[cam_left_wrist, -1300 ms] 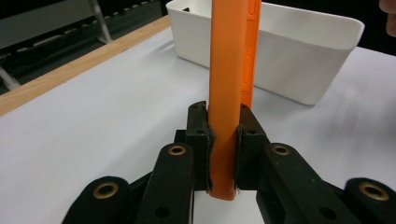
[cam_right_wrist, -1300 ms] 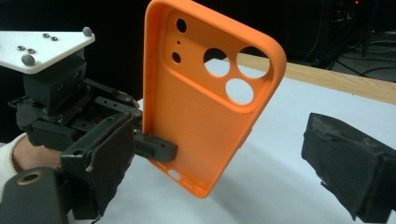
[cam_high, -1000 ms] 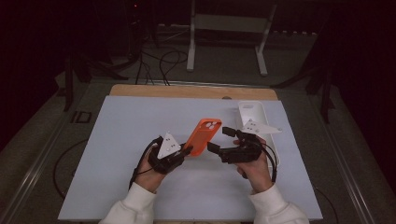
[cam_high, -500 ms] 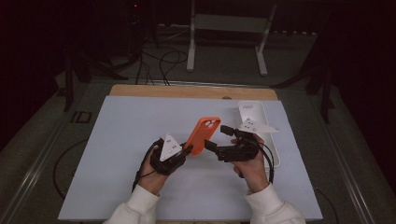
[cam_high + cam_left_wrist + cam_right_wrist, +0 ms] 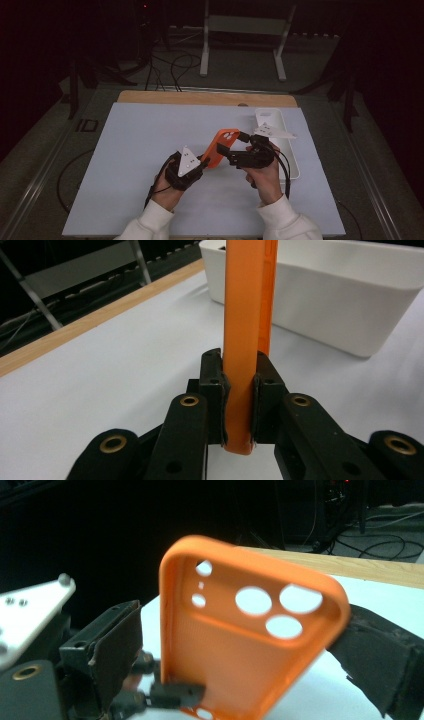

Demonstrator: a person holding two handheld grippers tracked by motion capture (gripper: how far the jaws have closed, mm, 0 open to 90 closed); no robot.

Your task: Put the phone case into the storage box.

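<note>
The left gripper point(image 5: 239, 405) clamps the lower end of an upright orange case point(image 5: 245, 330), its pads pressed on both faces. Behind the case, a white bin point(image 5: 340, 305) sits on the table point(image 5: 100, 365).

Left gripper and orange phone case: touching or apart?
Touching. The left gripper view shows the left gripper with both pads pressed against the phone case edge.

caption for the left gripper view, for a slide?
Left gripper fingers clamp an upright orange phone case, white bin behind on the table.
</note>
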